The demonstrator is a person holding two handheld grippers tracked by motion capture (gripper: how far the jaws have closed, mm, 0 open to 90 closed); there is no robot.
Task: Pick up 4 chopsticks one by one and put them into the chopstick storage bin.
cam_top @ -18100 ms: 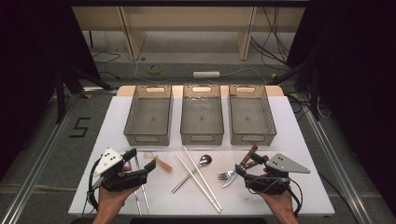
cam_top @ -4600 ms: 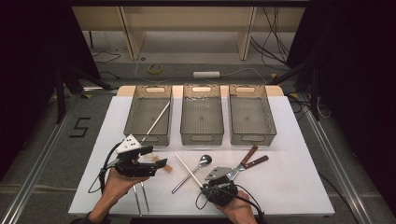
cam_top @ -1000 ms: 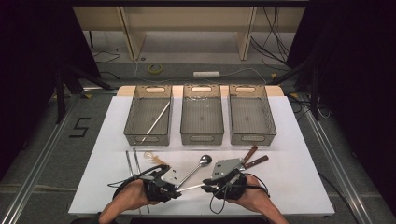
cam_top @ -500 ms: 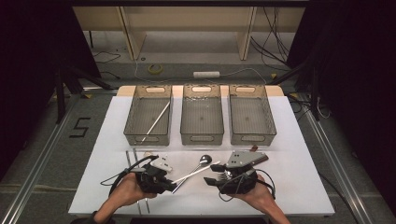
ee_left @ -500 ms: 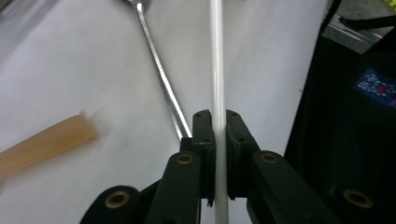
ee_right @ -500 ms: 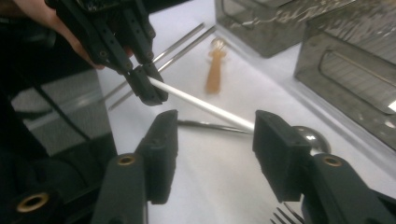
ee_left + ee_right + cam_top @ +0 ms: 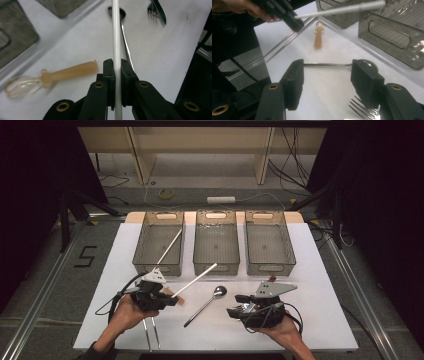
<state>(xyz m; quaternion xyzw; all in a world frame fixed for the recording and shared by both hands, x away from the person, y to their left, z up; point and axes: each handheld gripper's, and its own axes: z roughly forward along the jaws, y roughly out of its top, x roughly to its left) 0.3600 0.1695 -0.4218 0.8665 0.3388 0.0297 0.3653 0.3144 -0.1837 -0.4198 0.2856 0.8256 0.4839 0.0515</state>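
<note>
L claw (image 7: 172, 301) is clamped on a white chopstick (image 7: 196, 279) near its low end, stick angled up w/ its tip toward the middle bin (image 7: 216, 265). Probably gripped low so the long end can go in first. Its mate (image 7: 170, 245) already leans in the left bin (image 7: 157, 266), so I'd guess sorting by type; which bin this one is headed for, can't tell. In the left gripper view the pads pinch the stick on both sides, nothing else between.

R claw (image 7: 327, 83) stands wide, nothing in it; its jaws have just been opening. Spoon (image 7: 206, 305) lies flat on the counter (image 7: 320, 320) beyond it, fork (image 7: 362, 110) under the R jaw.

Vs half a sec ago: the chopstick is raised higher off the counter and the L hand has shifted left. Vs a sec ago: both hands were close together by the spoon, now apart. Amber-handled whisk (image 7: 50, 76) and two metal rods (image 7: 150, 337) lie on the counter by the L hand.
</note>
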